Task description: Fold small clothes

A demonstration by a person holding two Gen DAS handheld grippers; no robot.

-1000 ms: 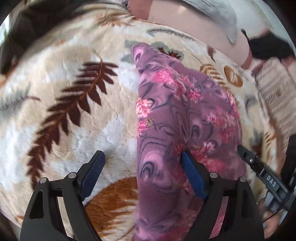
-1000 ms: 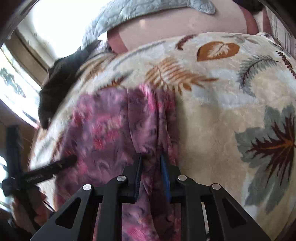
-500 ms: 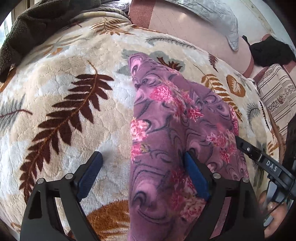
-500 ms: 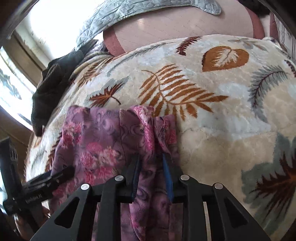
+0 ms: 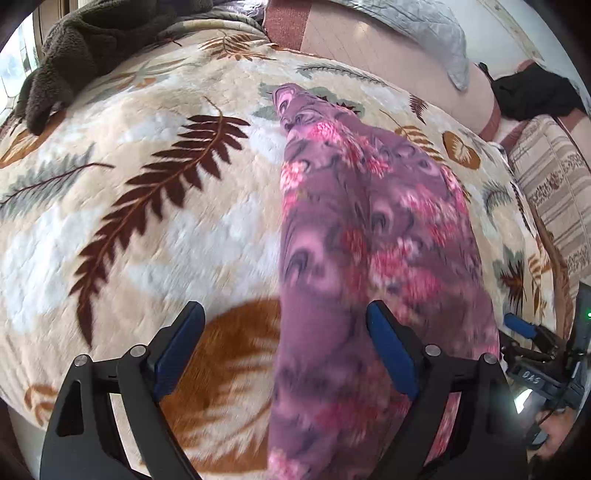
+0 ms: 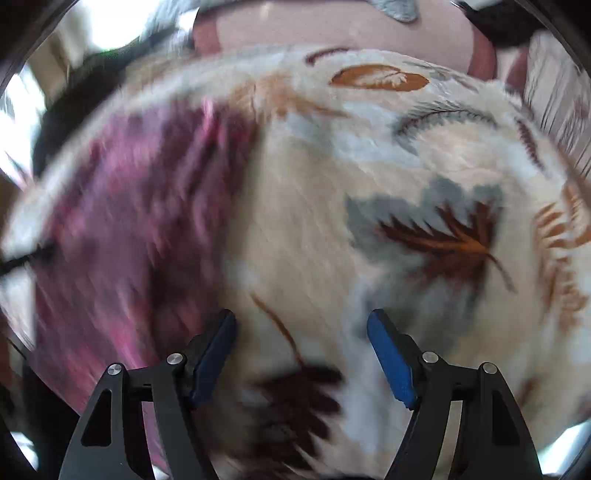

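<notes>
At the far left of the left wrist view a dark grey fleece throw [image 5: 96, 40] is heaped on the upper edge of the bed, and beside it spreads the cream plush blanket [image 5: 140, 229] printed with brown fern fronds and grey leaves. The purple floral garment [image 5: 373, 236] lies on this blanket as a long, narrow strip running from a pointed end near the top of the bed down toward the camera, right of centre. Behind it sits a pink cushion or headboard [image 5: 388, 66] with a pale grey quilt [image 5: 428, 29] draped over it, then a black cloth [image 5: 535, 96] and a striped fabric [image 5: 554, 192] at the right edge. The left gripper [image 5: 286, 350] hovers low over the blanket with its blue pads spread wide and nothing between them; its right finger [image 5: 391, 354] overlaps the near part of the garment, and whether it touches the cloth cannot be told. The right gripper [image 5: 532, 354] shows at the lower right edge, just beside the garment. In the right wrist view, which is heavily blurred, the garment [image 6: 125, 229] lies to the left, and the right gripper [image 6: 301, 354] is over bare blanket [image 6: 369, 177], its jaws wide apart and holding nothing, its left finger [image 6: 214, 354] just beside the garment's edge.
</notes>
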